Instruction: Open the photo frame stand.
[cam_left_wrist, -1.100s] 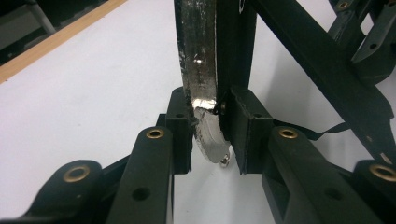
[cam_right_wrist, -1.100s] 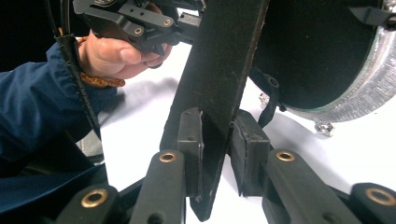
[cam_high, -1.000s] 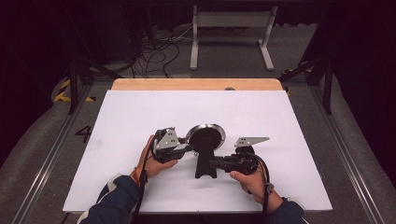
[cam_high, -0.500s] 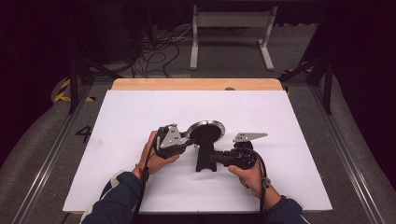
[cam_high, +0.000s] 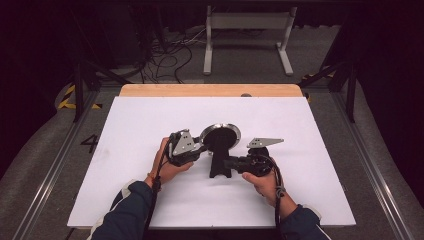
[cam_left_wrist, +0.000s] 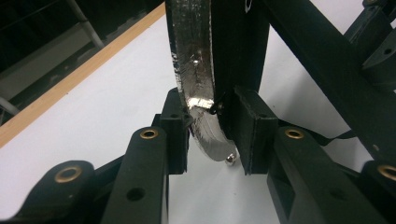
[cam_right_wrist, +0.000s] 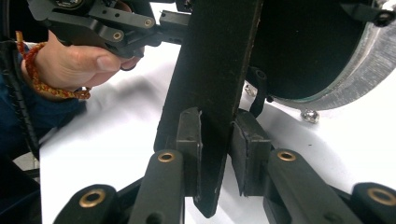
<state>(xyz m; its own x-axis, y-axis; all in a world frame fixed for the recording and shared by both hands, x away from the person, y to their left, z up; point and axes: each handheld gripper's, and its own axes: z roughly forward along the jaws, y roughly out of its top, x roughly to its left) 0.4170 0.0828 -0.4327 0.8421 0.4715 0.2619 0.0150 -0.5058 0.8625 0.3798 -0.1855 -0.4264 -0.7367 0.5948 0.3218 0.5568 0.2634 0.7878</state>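
Observation:
A round black disc with a silver rim (cam_high: 220, 136) stands on a black stand (cam_high: 220, 167) at the middle of the white table. My left gripper (cam_high: 202, 145) comes from the left. Its jaws have just been opening a little, with the silver rim (cam_left_wrist: 194, 70) still between the pads (cam_left_wrist: 175, 135) and touching them. My right gripper (cam_high: 229, 163) comes from the right and is shut on the stand's flat post (cam_right_wrist: 215, 56), low down, under the disc (cam_right_wrist: 303, 42). The left gripper view has its gripper (cam_left_wrist: 210, 135) astride the rim's lower edge.
The white table top (cam_high: 300, 130) has a wooden strip (cam_high: 210, 90) along its far edge. A small silver ball (cam_left_wrist: 230, 159) sits at the rim's lowest point. The other hand (cam_right_wrist: 79, 60) is close behind the post. Cables and a metal frame (cam_high: 245, 30) lie on the floor beyond.
The disc, its stand and both grippers have shifted slightly toward the far side of the table. Both grippers stay at the same places on it.

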